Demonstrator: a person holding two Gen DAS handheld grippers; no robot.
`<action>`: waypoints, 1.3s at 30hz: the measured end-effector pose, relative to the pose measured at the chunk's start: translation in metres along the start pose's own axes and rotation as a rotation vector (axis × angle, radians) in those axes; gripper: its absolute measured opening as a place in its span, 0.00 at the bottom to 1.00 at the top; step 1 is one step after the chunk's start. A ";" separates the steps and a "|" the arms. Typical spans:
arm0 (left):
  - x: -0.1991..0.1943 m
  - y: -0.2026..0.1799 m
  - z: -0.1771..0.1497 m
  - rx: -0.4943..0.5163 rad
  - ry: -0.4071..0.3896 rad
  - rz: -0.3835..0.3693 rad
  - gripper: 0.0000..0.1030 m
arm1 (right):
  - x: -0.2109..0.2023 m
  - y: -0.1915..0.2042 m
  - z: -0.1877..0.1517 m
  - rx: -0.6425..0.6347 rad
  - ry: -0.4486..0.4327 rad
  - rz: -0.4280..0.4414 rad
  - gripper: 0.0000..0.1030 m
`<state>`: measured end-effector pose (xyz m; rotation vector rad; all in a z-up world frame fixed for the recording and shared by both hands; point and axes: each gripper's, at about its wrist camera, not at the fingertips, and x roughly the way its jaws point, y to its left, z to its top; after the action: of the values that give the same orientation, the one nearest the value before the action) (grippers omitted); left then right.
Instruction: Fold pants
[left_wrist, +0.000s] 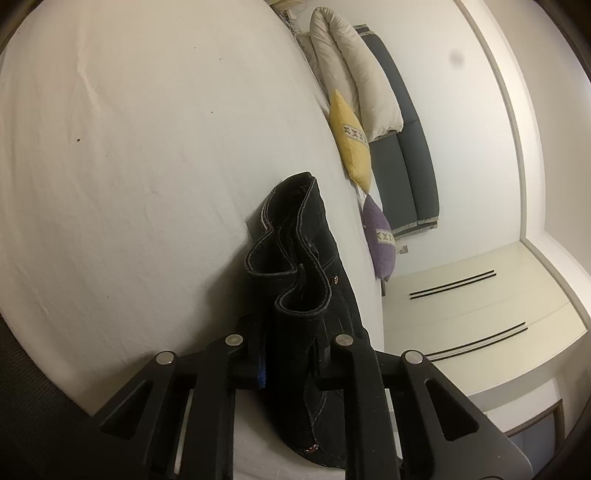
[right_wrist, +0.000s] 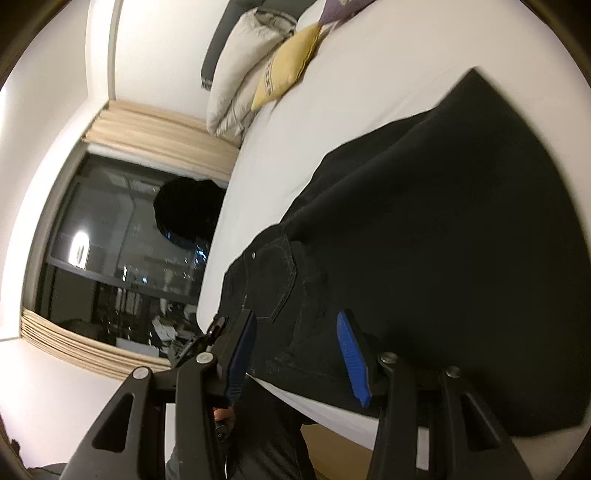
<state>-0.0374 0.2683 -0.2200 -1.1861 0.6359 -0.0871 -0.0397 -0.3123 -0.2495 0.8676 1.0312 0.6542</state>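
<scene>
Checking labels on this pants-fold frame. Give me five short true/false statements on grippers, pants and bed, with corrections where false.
1. The left gripper is shut on a bunched part of the pants. True.
2. The right gripper is clamped on the pants. False: its jaws stand apart, with nothing pinched between the blue pads.
3. The pants are light blue. False: they are black with pale stitching.
4. A yellow cushion and a purple cushion lie by the far edge of the bed. True.
5. In the right wrist view the pants hang entirely off the bed. False: they lie spread on the white sheet.
</scene>
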 end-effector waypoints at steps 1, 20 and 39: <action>-0.001 0.000 -0.002 0.004 -0.001 0.000 0.13 | 0.012 0.009 0.002 -0.018 0.024 0.008 0.48; -0.011 -0.036 -0.003 0.094 -0.005 0.015 0.13 | 0.099 -0.033 0.029 0.184 0.150 -0.016 0.00; -0.005 -0.179 -0.044 0.548 0.026 -0.025 0.13 | 0.098 -0.021 0.021 0.127 0.127 -0.061 0.00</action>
<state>-0.0177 0.1633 -0.0702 -0.6638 0.5711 -0.2804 0.0190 -0.2510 -0.3067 0.9100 1.2192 0.6038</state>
